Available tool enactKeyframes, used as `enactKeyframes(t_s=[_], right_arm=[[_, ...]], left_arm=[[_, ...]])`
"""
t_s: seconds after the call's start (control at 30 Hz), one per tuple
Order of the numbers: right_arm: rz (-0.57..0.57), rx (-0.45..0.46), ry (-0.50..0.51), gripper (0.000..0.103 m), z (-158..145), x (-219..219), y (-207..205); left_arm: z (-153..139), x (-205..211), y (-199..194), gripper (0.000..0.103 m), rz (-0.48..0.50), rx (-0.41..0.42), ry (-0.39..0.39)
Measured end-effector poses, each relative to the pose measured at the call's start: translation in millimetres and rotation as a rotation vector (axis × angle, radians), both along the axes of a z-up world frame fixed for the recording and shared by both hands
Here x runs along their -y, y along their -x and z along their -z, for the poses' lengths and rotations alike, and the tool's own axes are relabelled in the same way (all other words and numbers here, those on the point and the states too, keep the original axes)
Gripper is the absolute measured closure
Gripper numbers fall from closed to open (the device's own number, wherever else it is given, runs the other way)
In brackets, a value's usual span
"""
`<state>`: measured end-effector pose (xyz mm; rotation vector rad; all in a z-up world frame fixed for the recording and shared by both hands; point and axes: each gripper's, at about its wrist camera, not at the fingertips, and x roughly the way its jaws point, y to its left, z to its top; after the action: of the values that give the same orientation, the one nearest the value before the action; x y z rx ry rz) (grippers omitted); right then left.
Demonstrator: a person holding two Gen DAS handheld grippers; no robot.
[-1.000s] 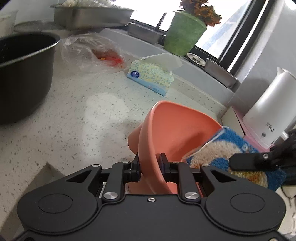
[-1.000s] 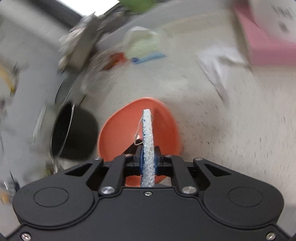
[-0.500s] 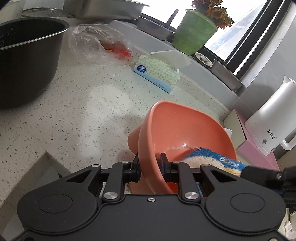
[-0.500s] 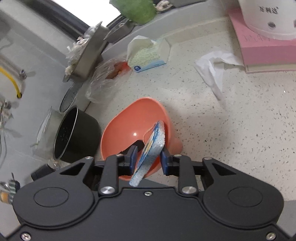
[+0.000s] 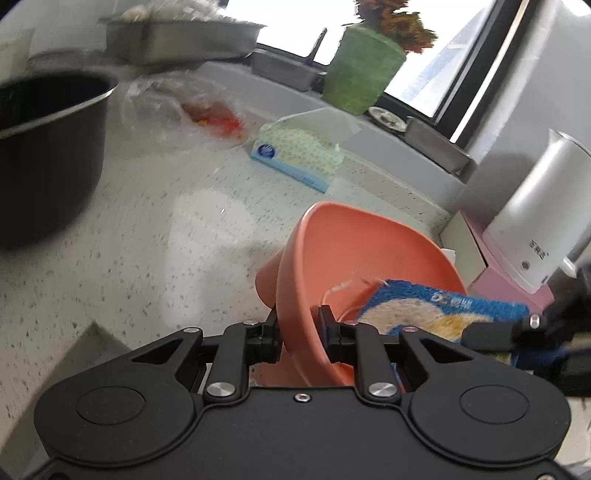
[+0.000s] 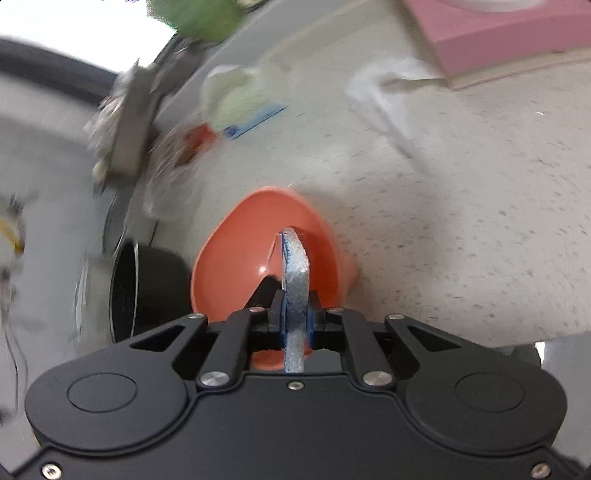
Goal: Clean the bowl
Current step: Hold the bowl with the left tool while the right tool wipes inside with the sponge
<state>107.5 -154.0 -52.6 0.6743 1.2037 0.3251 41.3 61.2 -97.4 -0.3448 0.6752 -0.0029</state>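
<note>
A salmon-orange bowl (image 5: pixel 354 254) is held tilted above the speckled counter. My left gripper (image 5: pixel 298 334) is shut on its near rim, one finger inside and one outside. It also shows in the right wrist view (image 6: pixel 240 266). My right gripper (image 6: pixel 295 314) is shut on a blue and beige scrubbing cloth (image 6: pixel 295 266), seen edge-on, its far end inside the bowl. In the left wrist view the cloth (image 5: pixel 417 310) lies flat across the bowl's inside, with the right gripper's fingers (image 5: pixel 491 332) coming in from the right.
A black pot (image 5: pixel 48 147) stands at the left. A plastic bag (image 5: pixel 184 107), a tissue pack (image 5: pixel 299 151), a green plant pot (image 5: pixel 362 70) and metal trays (image 5: pixel 181 37) lie behind. A white kettle (image 5: pixel 535 218) on a pink box (image 6: pixel 498 33) stands right. A crumpled tissue (image 6: pixel 376 88) lies nearby.
My right gripper has turned, so the cloth stands edge-on again, and it has shifted inside the bowl. Both views are blurred by motion. The left gripper keeps its hold on the rim.
</note>
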Motion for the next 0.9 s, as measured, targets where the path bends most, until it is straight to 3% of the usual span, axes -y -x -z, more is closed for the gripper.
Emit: enactKeyframes(t_s=[0.23,0.53,0.67,0.8,0.9], right_arm=[[-0.099,0.214,0.149,0.092,-27,-12,4],[-0.415,0.470,0.321,0.092,-57,-52,7],[-0.604,0.646,0.500,0.092,-62,-71,23],[-0.945,0.833,0.739,0.092,-53,-88,44],[-1.155,0.889,0.815,0.092,-51,-94,53]], left_arm=[[-7,20,1,0.084,0.071,0.043,-0.124],[-8,31,1,0.084,0.105,0.054,-0.182],[-7,30,2,0.083,0.109,0.049,-0.189],[-8,32,5,0.083,0.123,0.057,-0.209],[-10,36,5,0.084,0.138,0.065,-0.232]])
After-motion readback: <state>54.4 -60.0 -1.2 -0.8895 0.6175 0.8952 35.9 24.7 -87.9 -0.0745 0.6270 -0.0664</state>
